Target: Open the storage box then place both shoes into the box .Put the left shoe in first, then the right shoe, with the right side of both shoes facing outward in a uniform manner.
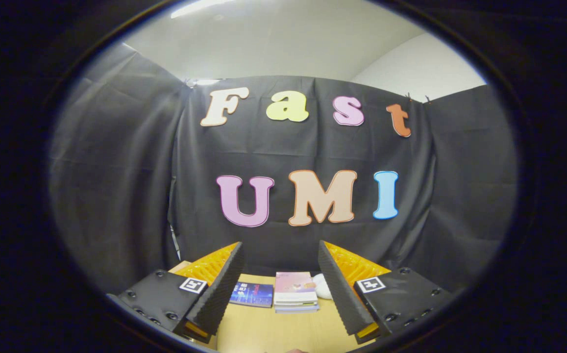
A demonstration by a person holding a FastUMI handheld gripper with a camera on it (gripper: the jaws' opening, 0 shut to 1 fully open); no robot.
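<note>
My gripper (280,255) is held high and tilted up toward the booth's black cloth wall, its two fingers wide apart with nothing between them. Below and beyond the fingers lies a wooden table (263,328). A small white rounded thing (323,286), partly hidden behind the right finger (338,289), rests on the table beside the books; I cannot tell what it is.
A stack of books with a pink cover (295,292) lies on the table between the fingers. A blue book (252,294) lies flat to its left, partly behind the left finger (217,294). The black cloth wall closes the back and both sides.
</note>
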